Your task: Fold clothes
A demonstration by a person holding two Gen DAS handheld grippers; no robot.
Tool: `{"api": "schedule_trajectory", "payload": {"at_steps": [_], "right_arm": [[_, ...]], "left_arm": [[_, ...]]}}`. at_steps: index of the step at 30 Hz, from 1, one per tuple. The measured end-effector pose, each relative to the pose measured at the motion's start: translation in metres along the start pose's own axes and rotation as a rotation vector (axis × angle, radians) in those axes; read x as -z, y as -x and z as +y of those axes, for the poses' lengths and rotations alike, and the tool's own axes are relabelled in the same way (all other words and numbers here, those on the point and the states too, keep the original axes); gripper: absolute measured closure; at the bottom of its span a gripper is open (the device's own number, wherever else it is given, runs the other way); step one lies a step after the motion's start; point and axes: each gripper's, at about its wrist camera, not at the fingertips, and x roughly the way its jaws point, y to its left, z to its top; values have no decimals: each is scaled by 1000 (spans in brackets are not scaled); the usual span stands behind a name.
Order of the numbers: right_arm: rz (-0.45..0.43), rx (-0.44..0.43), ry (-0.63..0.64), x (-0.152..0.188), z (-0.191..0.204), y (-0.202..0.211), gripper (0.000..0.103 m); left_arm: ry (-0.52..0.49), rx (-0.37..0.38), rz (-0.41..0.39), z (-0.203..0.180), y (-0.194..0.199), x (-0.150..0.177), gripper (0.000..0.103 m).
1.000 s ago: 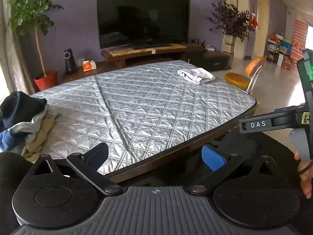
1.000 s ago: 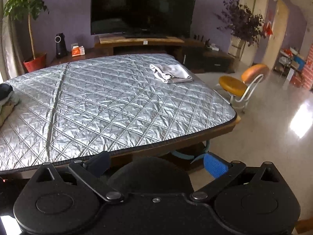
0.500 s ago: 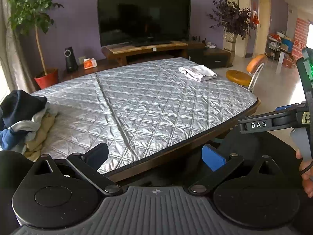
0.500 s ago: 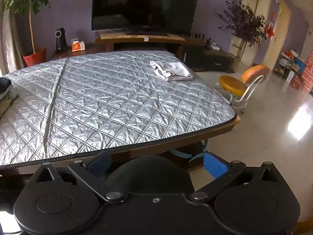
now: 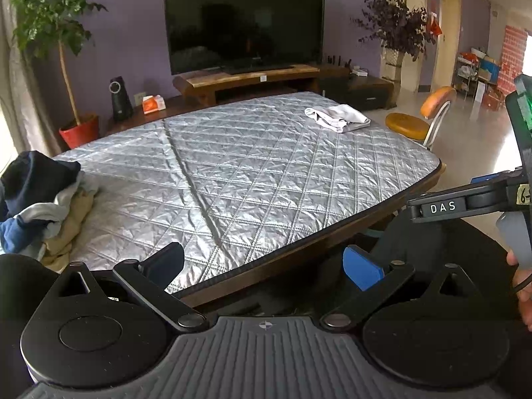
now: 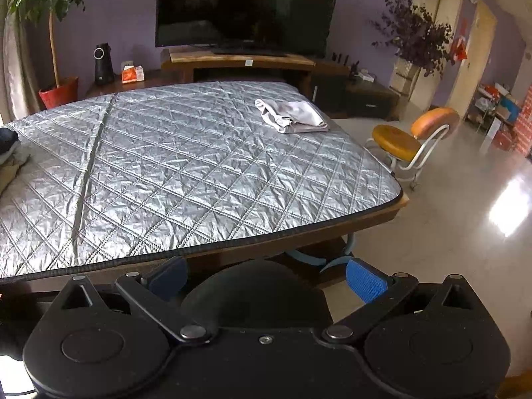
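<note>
Left gripper [image 5: 264, 261]: jaws apart, empty, held back at the near edge of the quilted silver table cover [image 5: 266, 173].
Right gripper [image 6: 267, 274]: jaws apart, empty, likewise short of the table edge.
Unfolded clothes pile [image 5: 36, 199]: heaped at 9 o'clock on the cover, dark garment on top, probably the stock awaiting folding.
White garment [image 6: 292, 116]: lies at 1 o'clock near the far right corner, apparently folded and set aside.
Centre of cover: bare, seemingly kept as working space.
Orange chair [image 6: 412, 139]: beside the table, 2 o'clock.
</note>
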Motion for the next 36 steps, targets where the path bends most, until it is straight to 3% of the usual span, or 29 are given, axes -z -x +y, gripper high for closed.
{"api": "schedule_trajectory", "payload": {"at_steps": [36], "right_arm": [[17,0,-19,1,-6,-4,1]], "left_arm": [[-32,10,24,-5,-5,3,0]]}}
